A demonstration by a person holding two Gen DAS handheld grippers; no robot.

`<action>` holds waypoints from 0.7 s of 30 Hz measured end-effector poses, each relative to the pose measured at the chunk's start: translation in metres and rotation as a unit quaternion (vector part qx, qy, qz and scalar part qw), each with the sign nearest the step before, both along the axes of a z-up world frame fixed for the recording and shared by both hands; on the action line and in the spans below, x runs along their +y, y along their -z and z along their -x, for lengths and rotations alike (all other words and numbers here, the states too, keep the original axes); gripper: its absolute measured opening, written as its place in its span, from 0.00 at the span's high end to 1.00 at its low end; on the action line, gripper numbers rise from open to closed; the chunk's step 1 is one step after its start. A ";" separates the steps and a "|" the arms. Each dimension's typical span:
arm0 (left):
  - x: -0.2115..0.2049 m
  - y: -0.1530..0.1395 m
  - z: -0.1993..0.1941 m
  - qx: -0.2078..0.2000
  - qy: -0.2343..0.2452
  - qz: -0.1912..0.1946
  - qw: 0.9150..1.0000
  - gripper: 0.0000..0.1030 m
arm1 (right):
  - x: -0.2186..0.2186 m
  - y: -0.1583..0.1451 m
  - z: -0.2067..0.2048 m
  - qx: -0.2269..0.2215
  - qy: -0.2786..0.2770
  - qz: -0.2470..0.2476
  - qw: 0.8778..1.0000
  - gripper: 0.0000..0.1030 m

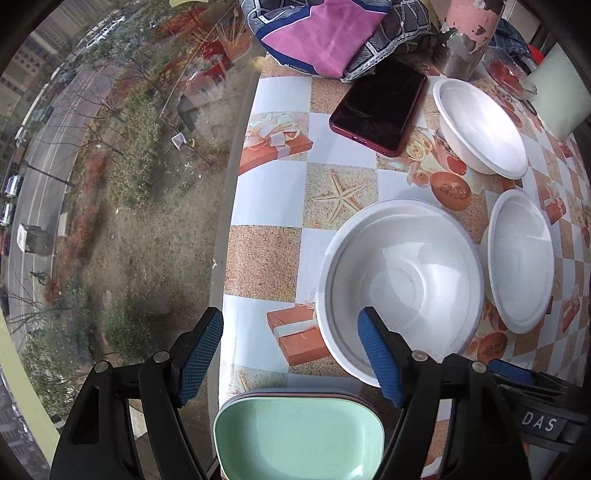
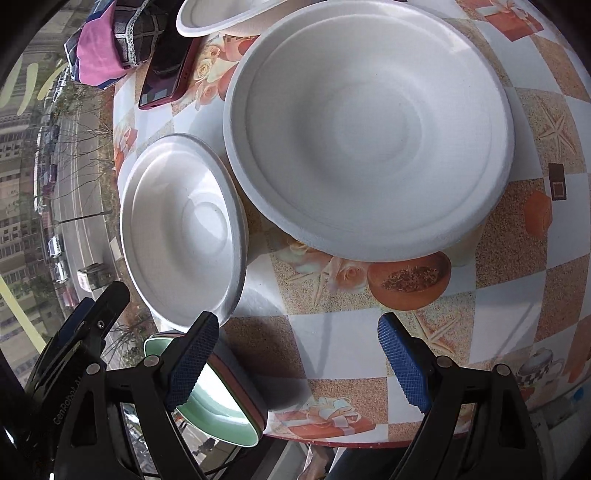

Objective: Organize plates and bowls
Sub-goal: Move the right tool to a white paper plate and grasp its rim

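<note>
Three white foam bowls stand on the patterned table. In the left wrist view the nearest bowl (image 1: 402, 284) is just ahead of my open left gripper (image 1: 291, 354), a second (image 1: 521, 258) is to its right and a third (image 1: 480, 125) is farther back. A stack of square plates with a mint green one on top (image 1: 299, 435) lies below the left gripper. In the right wrist view my right gripper (image 2: 299, 358) is open and empty above bare table, with one bowl (image 2: 184, 229) ahead left, another (image 2: 369, 129) ahead and the plate stack (image 2: 221, 417) under its left finger.
A dark red phone (image 1: 380, 107) lies at the back near a pink and checked cloth (image 1: 325, 33) and a pink cylinder (image 1: 469, 33). The table's left edge (image 1: 229, 236) runs along a window. The left gripper's body (image 2: 74, 339) shows in the right wrist view.
</note>
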State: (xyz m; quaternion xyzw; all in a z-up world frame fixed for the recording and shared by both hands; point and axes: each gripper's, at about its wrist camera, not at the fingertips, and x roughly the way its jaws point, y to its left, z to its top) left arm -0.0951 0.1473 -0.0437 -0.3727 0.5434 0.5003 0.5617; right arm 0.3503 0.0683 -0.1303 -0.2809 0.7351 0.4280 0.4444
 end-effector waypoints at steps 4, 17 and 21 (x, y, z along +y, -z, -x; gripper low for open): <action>0.013 0.014 -0.001 -0.002 -0.010 0.008 1.000 0.24 | -0.002 -0.005 0.010 -0.005 0.006 -0.003 1.000 0.14; 0.014 0.046 -0.004 -0.026 0.009 0.058 0.998 0.72 | 0.002 0.007 0.044 -0.007 -0.021 -0.013 1.000 0.57; 0.003 0.045 -0.011 -0.013 0.038 0.061 0.997 0.76 | -0.003 0.007 0.054 -0.001 -0.031 -0.004 1.000 0.82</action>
